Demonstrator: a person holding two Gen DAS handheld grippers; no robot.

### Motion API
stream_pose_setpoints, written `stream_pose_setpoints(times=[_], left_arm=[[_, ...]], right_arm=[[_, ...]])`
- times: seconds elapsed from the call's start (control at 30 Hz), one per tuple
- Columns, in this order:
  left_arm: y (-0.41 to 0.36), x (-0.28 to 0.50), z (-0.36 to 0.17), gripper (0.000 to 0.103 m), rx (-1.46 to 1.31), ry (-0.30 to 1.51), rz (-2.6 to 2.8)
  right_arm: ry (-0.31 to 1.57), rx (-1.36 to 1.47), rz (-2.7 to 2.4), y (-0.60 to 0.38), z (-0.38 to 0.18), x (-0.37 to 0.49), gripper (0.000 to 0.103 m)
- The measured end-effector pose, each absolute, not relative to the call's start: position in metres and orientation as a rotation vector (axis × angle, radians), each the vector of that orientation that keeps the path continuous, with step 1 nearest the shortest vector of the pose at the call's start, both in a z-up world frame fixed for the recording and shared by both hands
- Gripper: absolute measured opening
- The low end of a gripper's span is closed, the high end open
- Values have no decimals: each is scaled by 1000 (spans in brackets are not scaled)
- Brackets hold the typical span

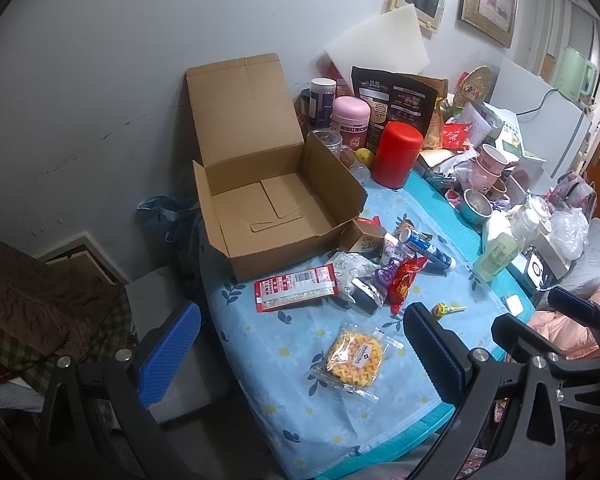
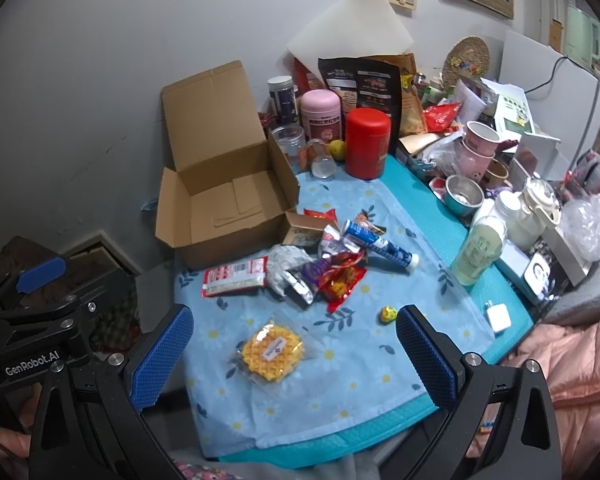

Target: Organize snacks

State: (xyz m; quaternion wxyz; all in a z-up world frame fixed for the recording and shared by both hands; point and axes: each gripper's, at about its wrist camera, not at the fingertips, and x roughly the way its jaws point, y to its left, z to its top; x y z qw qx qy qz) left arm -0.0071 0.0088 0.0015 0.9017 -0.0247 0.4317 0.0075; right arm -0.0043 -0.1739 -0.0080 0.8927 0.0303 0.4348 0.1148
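Observation:
An open, empty cardboard box (image 1: 268, 216) (image 2: 224, 208) stands at the table's far left. Beside it lies a heap of snacks: a red-and-white packet (image 1: 296, 288) (image 2: 236, 276), a red wrapper (image 1: 404, 284) (image 2: 342, 282), silver packets (image 1: 360, 276) and a blue-and-white tube (image 1: 428, 248) (image 2: 380, 242). A bagged yellow waffle (image 1: 354, 354) (image 2: 272, 350) lies nearer, a lollipop (image 1: 444, 310) (image 2: 387, 314) to its right. My left gripper (image 1: 300, 354) is open and empty above the waffle. My right gripper (image 2: 294, 354) is open and empty over the waffle.
The table (image 1: 260, 360) has a blue flowered cloth. Jars, a red canister (image 1: 396, 154) (image 2: 367, 142), bags, cups, a steel bowl (image 2: 462, 196) and a pale green bottle (image 2: 476, 252) crowd the back and right. A white charger (image 2: 499, 317) lies near the right edge.

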Motion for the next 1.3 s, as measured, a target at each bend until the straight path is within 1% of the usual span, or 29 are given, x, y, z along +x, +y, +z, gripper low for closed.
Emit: stream_pose_setpoints(times=[1.3], left_arm=[[14, -13, 0, 103, -77, 895, 20]], right_arm=[[914, 67, 237, -176, -8, -6, 103]])
